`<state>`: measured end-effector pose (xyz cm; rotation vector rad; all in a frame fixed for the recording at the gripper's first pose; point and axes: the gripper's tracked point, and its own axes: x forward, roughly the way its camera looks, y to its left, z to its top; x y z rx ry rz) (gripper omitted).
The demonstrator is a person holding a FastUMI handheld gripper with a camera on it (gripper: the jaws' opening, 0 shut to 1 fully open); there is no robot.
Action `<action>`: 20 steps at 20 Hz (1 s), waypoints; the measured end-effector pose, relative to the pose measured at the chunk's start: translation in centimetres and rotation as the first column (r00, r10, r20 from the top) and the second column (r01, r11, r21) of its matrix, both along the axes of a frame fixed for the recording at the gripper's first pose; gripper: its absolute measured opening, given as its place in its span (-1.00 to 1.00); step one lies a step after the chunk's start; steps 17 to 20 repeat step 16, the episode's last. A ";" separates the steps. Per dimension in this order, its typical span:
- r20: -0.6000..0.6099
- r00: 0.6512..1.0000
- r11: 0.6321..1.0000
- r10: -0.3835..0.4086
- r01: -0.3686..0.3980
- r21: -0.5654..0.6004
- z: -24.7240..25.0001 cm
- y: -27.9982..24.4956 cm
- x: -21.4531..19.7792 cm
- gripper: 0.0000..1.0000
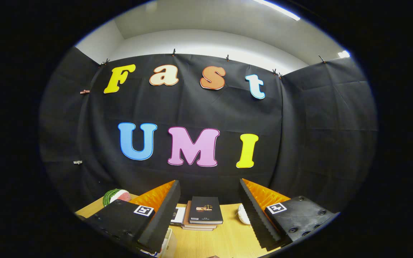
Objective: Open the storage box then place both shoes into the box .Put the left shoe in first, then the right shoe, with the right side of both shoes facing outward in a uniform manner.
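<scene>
My gripper (210, 211) is held high and level, looking at the booth's back wall, with its two fingers wide open and nothing between them. A pale rounded thing (243, 214), possibly part of a shoe, peeks out just left of the right finger (260, 218); I cannot tell what it is. A bit of a clear or white box edge (167, 243) shows under the tip of the left finger (163, 215).
A stack of books (203, 214) with a dark cover on top lies on the wooden table (224, 240) between the fingers, near the wall. A watermelon slice toy (115, 196) sits at the table's far left, beyond the left finger.
</scene>
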<state>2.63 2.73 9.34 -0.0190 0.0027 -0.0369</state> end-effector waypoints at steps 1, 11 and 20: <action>-0.008 1.000 1.000 -0.005 0.005 0.013 -0.4 -0.1 0.0 0.96; -0.016 1.000 0.998 0.010 -0.009 0.055 -1.0 0.6 0.8 0.95; -0.027 0.999 0.998 0.020 -0.018 0.058 -1.5 1.2 1.0 0.95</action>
